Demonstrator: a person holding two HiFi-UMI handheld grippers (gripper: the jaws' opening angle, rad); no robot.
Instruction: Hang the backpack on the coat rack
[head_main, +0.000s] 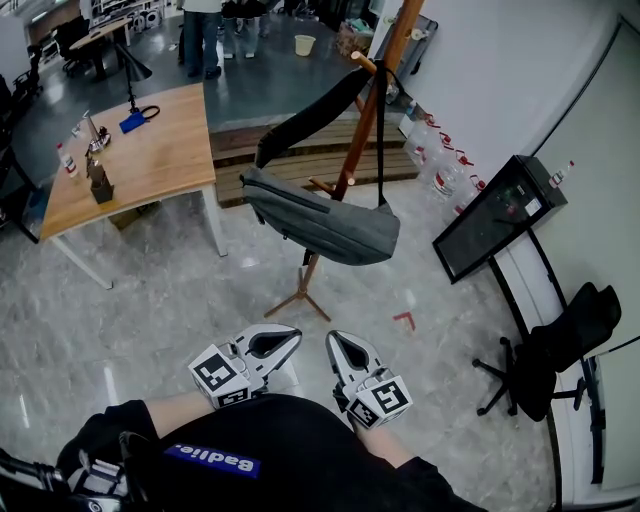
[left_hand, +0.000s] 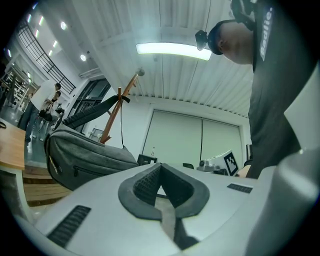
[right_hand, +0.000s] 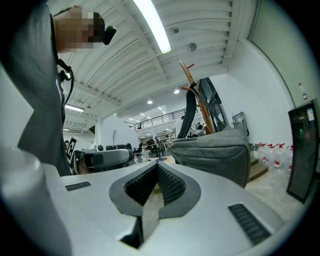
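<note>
A grey backpack (head_main: 320, 220) hangs by its dark strap (head_main: 381, 140) from a peg of the wooden coat rack (head_main: 365, 120); it shows again as the backpack (left_hand: 85, 157) in the left gripper view and as the backpack (right_hand: 215, 150) in the right gripper view. Both grippers are held low, close to the person's body, well short of the rack. My left gripper (head_main: 285, 340) is shut with nothing in it, its jaws closed together (left_hand: 161, 192). My right gripper (head_main: 338, 345) is likewise shut and empty (right_hand: 156, 192).
A wooden table (head_main: 140, 160) with small items stands at the left. Wooden pallets (head_main: 290, 165) lie behind the rack, several water jugs (head_main: 440, 165) along the wall. A black screen on a stand (head_main: 495, 215) and an office chair (head_main: 560, 345) are at the right. People stand far back.
</note>
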